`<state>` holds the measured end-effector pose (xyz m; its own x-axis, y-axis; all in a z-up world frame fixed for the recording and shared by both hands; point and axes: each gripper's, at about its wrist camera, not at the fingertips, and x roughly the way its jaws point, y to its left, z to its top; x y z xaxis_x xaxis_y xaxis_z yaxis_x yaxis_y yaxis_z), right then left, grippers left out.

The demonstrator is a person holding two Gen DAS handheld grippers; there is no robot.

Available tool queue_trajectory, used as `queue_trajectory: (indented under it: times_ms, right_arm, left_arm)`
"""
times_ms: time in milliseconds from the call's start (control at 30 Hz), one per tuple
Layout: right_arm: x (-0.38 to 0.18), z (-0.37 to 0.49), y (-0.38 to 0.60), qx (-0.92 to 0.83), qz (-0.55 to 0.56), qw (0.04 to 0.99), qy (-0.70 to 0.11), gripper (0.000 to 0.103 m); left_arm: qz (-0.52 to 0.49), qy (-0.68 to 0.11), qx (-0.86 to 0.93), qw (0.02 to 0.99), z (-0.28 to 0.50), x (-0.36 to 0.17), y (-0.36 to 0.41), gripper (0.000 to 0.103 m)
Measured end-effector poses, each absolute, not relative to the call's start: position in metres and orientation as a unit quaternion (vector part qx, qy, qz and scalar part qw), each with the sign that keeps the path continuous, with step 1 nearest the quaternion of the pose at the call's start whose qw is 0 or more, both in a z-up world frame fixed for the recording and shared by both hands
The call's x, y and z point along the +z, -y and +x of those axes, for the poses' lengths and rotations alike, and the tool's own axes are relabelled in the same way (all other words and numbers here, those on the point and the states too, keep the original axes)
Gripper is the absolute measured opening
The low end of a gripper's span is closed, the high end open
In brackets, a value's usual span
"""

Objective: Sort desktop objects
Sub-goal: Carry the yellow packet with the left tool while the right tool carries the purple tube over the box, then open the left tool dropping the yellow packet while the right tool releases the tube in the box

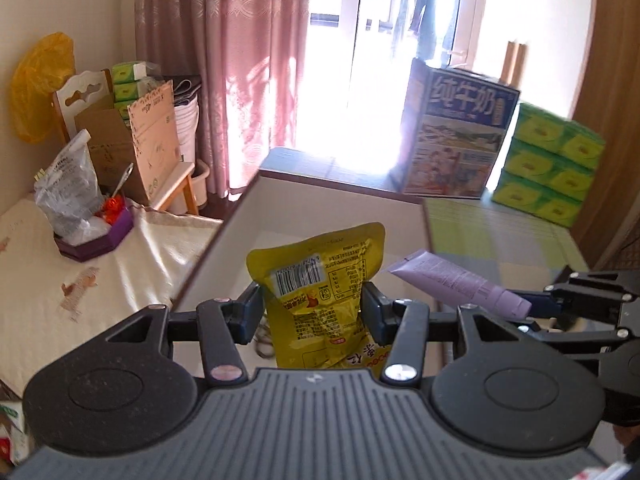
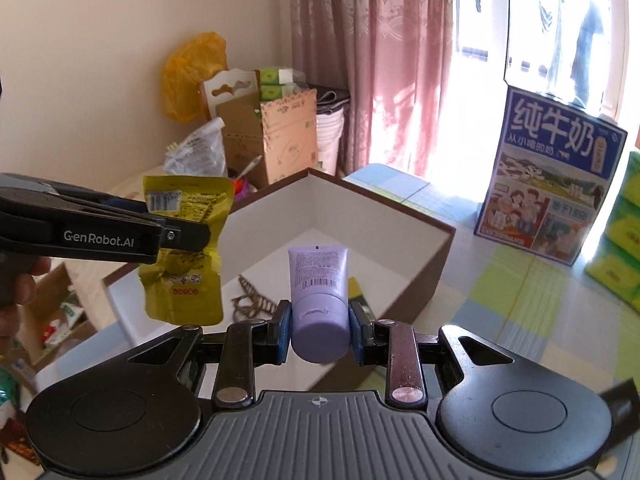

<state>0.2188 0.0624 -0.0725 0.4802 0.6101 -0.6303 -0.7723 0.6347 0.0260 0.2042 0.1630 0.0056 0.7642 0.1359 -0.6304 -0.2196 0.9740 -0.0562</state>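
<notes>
The left gripper (image 1: 312, 308) was closed on a crinkled yellow plastic snack pouch (image 1: 318, 284), which was pinched across its middle between the two dark pads and was held upright in the air above the open box. The right gripper (image 2: 319, 330) was clamped on the cap end of a soft lilac plastic tube (image 2: 319, 300), whose flat sealed end was pointed away from the camera, toward the inside of the box. The brown cardboard box with white inner walls (image 2: 360, 216) was seen directly under both held things. Some brown twisted paper strips (image 2: 250, 298) were lying on the box floor. Behind the box, to its right, a tall blue milk carton box with Chinese letters (image 2: 552, 184) was standing on the checkered green and blue tablecloth (image 2: 520, 300), and stacked green tissue packs (image 1: 552, 160) were placed just beside the carton. To the left of the box, a purple hexagonal tray (image 1: 96, 236) was seen on a cream cloth.
</notes>
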Motion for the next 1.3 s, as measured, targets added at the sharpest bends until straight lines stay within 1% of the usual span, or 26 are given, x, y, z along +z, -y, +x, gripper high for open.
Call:
queue_trajectory:
  times_ms: [300, 800, 1000, 1067, 1300]
  right_arm:
    - [-0.095, 0.257, -0.110, 0.376, -0.150, 0.852, -0.332, 0.026]
    - [-0.145, 0.344, -0.165, 0.336, -0.204, 0.829, -0.397, 0.026]
    - [-0.156, 0.353, -0.173, 0.333, -0.239, 0.821, -0.398, 0.026]
    - [-0.159, 0.353, -0.175, 0.336, -0.248, 0.817, -0.398, 0.026]
    - [-0.167, 0.358, -0.173, 0.336, -0.254, 0.813, -0.401, 0.026]
  left_arm:
    - [-0.054, -0.357, 0.084, 0.929, 0.262, -0.014, -0.199, 0.046]
    - [-0.026, -0.428, 0.060, 0.902, 0.363, -0.069, -0.225, 0.047]
    - [-0.012, -0.461, 0.059, 0.885, 0.392, -0.097, -0.228, 0.047]
    - [0.018, -0.455, 0.058, 0.888, 0.398, -0.098, -0.226, 0.047]
    - [0.048, -0.453, 0.044, 0.889, 0.412, -0.101, -0.215, 0.048]
